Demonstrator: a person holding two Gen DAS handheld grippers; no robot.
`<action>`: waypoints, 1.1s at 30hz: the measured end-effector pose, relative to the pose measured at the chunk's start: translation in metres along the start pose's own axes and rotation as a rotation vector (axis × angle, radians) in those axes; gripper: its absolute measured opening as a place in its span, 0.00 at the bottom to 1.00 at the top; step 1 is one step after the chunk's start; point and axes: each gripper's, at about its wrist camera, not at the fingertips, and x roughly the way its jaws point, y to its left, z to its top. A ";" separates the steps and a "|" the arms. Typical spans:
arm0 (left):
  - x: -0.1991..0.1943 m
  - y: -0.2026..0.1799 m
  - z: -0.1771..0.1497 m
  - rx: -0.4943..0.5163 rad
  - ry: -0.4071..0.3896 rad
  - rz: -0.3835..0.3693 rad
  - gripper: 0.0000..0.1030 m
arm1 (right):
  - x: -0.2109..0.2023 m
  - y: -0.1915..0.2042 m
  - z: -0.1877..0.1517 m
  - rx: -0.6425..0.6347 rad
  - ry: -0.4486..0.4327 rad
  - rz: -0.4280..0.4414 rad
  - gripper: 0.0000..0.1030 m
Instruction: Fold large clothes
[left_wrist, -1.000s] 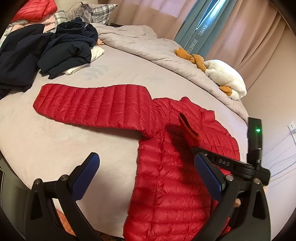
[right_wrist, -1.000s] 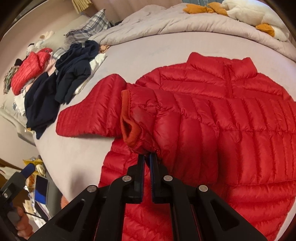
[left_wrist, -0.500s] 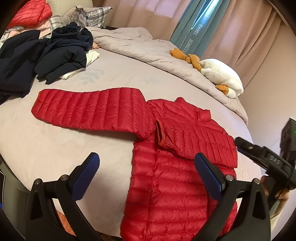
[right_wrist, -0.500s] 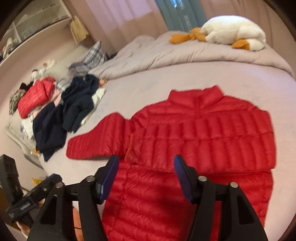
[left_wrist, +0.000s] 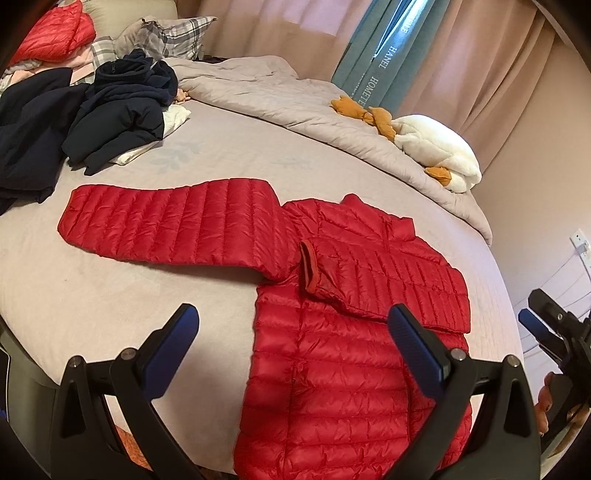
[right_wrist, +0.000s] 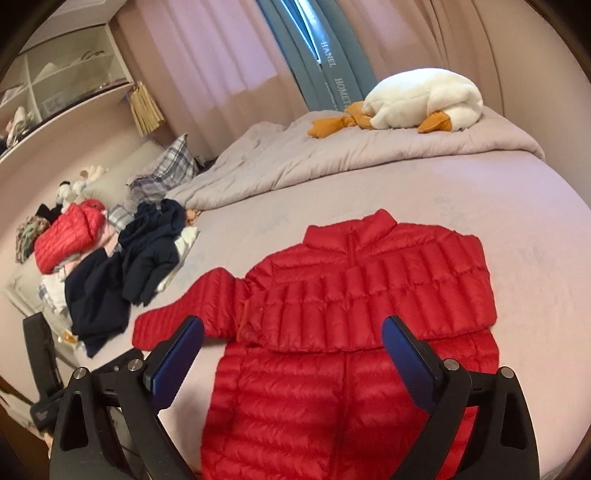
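1. The red down jacket (left_wrist: 354, 354) lies flat on the bed (left_wrist: 92, 295), front side up.
2. One sleeve (left_wrist: 384, 273) is folded across the chest; the other sleeve (left_wrist: 166, 225) is stretched out toward the dark clothes pile (left_wrist: 110, 122).
3. The left gripper (left_wrist: 291, 354) hangs above the jacket, fingers wide apart, holding nothing.
4. The right gripper (right_wrist: 291, 358) is also wide apart and holds nothing.
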 end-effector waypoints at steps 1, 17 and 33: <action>0.001 -0.001 0.000 0.002 0.001 -0.001 0.99 | -0.001 -0.002 -0.001 0.003 -0.002 -0.005 0.94; 0.019 -0.014 0.004 0.033 0.027 -0.002 0.99 | -0.010 -0.032 -0.022 0.055 -0.018 -0.150 0.94; 0.080 -0.046 0.008 0.061 0.104 -0.103 0.86 | -0.023 -0.079 -0.036 0.159 -0.028 -0.253 0.93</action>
